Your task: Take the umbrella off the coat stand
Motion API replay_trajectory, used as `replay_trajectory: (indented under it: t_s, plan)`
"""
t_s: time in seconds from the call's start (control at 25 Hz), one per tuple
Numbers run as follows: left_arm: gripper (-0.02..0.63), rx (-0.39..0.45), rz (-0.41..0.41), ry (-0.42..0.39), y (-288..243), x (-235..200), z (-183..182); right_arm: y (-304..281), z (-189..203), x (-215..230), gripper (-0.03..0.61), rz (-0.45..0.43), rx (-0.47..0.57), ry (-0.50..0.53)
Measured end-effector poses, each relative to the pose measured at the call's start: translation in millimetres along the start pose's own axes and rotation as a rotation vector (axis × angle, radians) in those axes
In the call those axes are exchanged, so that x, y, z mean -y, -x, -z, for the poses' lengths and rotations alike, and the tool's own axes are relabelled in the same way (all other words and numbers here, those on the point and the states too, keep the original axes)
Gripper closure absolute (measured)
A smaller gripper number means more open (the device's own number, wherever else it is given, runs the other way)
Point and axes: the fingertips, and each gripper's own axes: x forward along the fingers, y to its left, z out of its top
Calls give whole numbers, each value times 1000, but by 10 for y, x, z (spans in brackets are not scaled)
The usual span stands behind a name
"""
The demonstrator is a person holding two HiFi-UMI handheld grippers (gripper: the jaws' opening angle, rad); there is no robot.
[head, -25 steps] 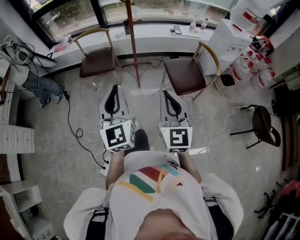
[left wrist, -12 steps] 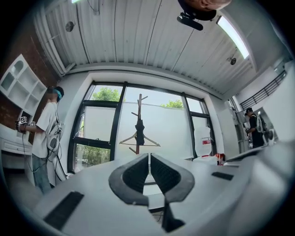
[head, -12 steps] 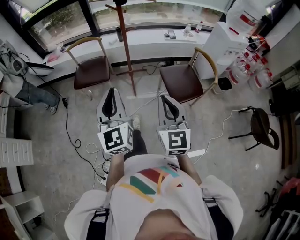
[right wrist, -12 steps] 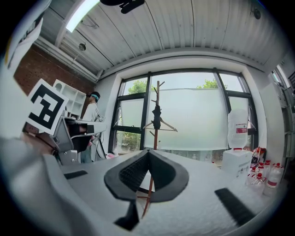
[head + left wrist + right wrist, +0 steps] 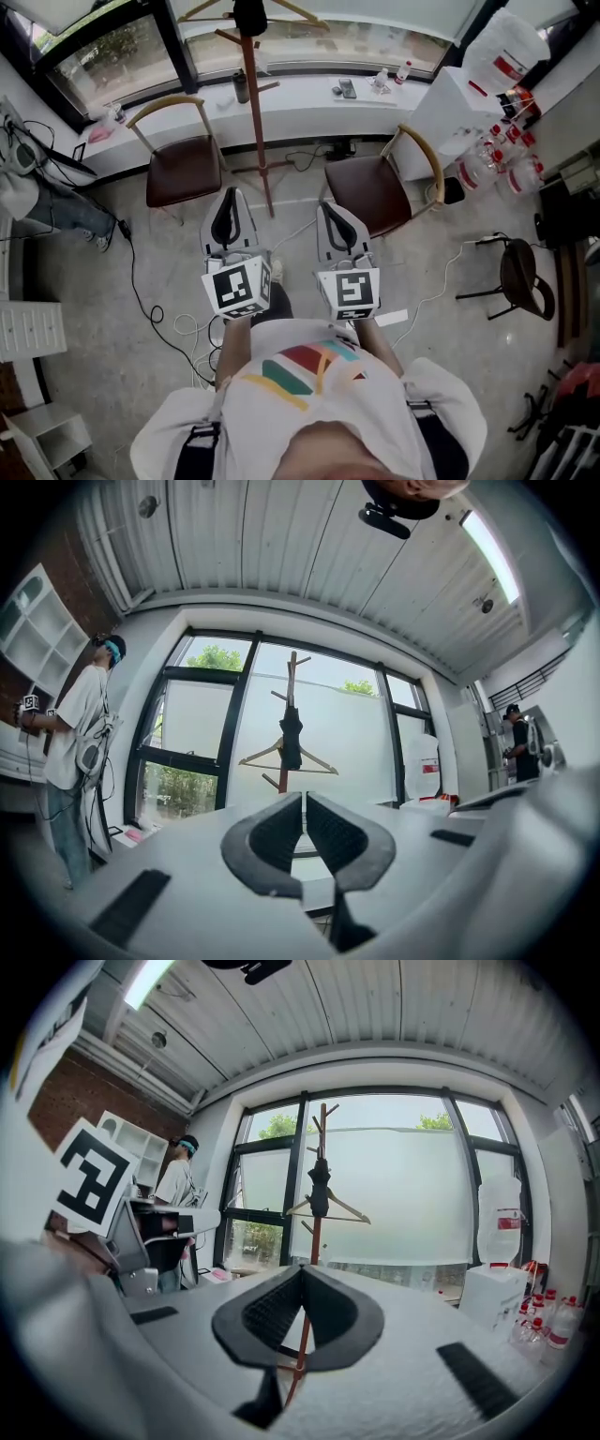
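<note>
Head view: the black umbrella (image 5: 250,17) hangs high on the coat stand (image 5: 260,131), well ahead of both grippers. The left gripper (image 5: 304,803) has its fingers (image 5: 272,841) clenched on nothing, and so does the right gripper (image 5: 302,1274). The red label on a white container (image 5: 494,1222) is too small to read.

**Free room and obstacles.** Bare floor (image 5: 295,187) forms an open lane between the left chair (image 5: 183,169) and the right chair (image 5: 370,192), running far toward the coat stand (image 5: 255,122). The stand's pole rises in the lane's left half, and a window ledge (image 5: 300,94) closes the far end. A hanger (image 5: 319,761) spreads sideways near the stand's top. Cables (image 5: 173,323) lie on the near left floor.
</note>
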Motion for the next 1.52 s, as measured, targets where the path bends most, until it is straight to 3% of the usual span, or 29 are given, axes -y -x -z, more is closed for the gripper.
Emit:
replay_trajectory:
  t_s: [0.36,0.56,0.68,0.88,1.52]
  plan:
    - [601,9,27,-2,-1157,-503,-90,-1194,-331,168,578,6,34,-29]
    - [601,49,68,-43,-1719,-683,-199,-1764,-451,307,578,-4,100,-121]
    - [601,67,79,-47,-1972,-796,-260,-2056,-500,412,578,23,114,-119]
    - [601,36,109,-41,-2261,-866,-163,-2377,-590,533,578,28,125,-91]
    - [601,51,-1,-39,-2678,-612,-159,-2809,-722,881,578,-47,158,-100]
